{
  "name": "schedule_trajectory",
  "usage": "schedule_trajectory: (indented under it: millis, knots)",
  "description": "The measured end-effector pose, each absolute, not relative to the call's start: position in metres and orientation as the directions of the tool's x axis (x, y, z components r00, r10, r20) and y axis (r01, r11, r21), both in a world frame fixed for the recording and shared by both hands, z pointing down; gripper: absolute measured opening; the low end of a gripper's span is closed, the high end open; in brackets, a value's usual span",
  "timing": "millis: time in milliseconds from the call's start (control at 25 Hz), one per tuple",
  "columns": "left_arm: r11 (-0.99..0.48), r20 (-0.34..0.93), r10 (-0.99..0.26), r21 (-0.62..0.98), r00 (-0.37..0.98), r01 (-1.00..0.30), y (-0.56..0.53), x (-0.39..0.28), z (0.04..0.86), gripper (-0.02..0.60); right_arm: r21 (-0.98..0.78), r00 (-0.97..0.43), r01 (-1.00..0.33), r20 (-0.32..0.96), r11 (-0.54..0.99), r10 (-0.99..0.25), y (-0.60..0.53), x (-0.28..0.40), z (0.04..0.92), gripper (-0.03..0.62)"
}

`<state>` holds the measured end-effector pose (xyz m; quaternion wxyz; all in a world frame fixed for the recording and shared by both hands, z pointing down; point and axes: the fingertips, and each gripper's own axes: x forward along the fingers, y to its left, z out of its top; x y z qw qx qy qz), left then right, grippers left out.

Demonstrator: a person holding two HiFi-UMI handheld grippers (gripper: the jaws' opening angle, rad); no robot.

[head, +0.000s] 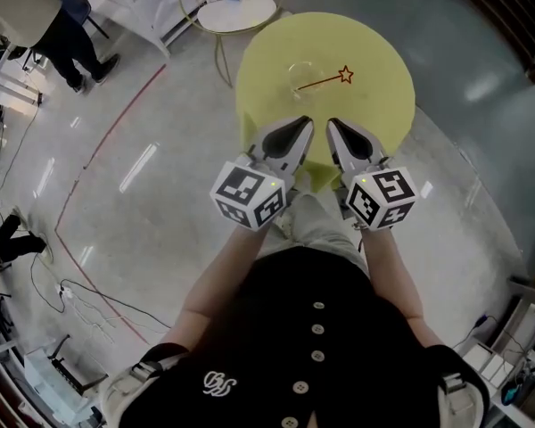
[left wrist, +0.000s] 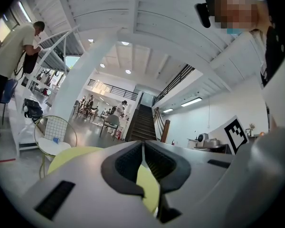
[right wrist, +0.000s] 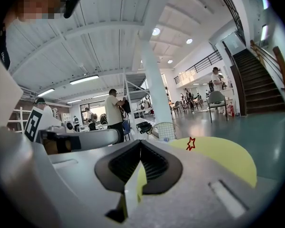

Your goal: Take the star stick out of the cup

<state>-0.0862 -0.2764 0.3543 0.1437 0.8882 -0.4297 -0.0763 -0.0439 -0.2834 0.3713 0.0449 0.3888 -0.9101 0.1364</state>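
Note:
A clear cup stands on the round yellow table. The star stick leans out of it to the right, and its red outlined star hangs over the tabletop. My left gripper and right gripper are side by side at the table's near edge, well short of the cup. Both are shut with nothing held. In the left gripper view the gripper has its jaws together over the table, and the cup is hidden. The right gripper view shows the gripper shut and the star beyond it.
A white round chair stands just beyond the table's far left side. A person bends at a bench at the upper left. Cables lie on the floor to the left. A staircase rises far ahead.

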Motion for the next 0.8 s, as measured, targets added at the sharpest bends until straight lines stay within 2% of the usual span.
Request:
schedule_trajectory:
  millis: [800]
  knots:
    - [-0.500,0.055,-0.823,0.401,0.565,-0.768,-0.348,-0.092,0.385,0.026,-0.299,-0.691,-0.722,0.268,0.624,-0.672,-0.364,-0.036,0.406,-0.002]
